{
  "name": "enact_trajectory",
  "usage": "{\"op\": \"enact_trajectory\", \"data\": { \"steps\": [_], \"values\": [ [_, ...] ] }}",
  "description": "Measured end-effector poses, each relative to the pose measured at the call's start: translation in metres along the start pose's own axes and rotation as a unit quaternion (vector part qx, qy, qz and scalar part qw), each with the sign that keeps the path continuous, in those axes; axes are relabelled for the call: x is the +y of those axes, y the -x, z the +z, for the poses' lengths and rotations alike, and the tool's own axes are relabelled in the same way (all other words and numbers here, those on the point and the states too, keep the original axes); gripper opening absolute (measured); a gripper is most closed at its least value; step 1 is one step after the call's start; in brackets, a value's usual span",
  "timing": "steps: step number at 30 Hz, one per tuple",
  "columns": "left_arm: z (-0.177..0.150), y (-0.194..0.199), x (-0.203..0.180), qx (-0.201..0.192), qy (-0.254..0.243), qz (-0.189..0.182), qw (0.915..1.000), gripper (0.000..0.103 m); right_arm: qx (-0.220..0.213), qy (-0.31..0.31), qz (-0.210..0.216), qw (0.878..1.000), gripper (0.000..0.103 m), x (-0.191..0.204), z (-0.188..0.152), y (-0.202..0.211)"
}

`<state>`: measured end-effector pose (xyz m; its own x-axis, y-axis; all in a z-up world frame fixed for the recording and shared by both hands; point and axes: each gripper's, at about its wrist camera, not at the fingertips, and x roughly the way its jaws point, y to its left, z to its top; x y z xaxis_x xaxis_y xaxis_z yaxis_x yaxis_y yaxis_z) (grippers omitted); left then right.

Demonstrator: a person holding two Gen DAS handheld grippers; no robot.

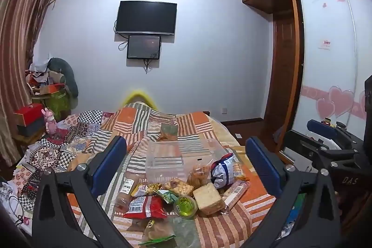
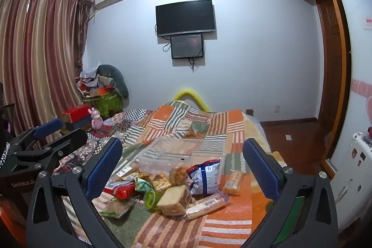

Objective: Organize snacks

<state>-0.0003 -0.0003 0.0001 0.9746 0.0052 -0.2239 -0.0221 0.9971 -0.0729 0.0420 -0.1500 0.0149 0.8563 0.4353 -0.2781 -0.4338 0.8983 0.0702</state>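
Blue-padded, both the left tongs (image 1: 186, 162) and right tongs (image 2: 182, 163) gape wide, gripping nothing above the snacks (image 1: 176, 190).

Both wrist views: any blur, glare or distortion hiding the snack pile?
Left wrist view: pile sharp, dimly lit; fisheye bends the wardrobe; clear plastic bin faint against the quilt. Right wrist view: same bending, no glare, pile legible.

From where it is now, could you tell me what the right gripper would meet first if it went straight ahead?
Probably the snack pile: the wrapped bread block lies nearest between the open right gripper fingers, ahead of the clear container. Depth is hard to judge.
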Motion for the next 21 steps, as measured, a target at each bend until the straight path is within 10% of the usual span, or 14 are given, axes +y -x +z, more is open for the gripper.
{"op": "enact_trajectory", "data": {
  "steps": [21],
  "values": [
    [0.000,0.002,-0.002,-0.004,-0.007,0.015,0.9999,0.103,-0.005,-0.003,-0.004,1.000,0.103,-0.004,0.004,0.002]
  ]
}}
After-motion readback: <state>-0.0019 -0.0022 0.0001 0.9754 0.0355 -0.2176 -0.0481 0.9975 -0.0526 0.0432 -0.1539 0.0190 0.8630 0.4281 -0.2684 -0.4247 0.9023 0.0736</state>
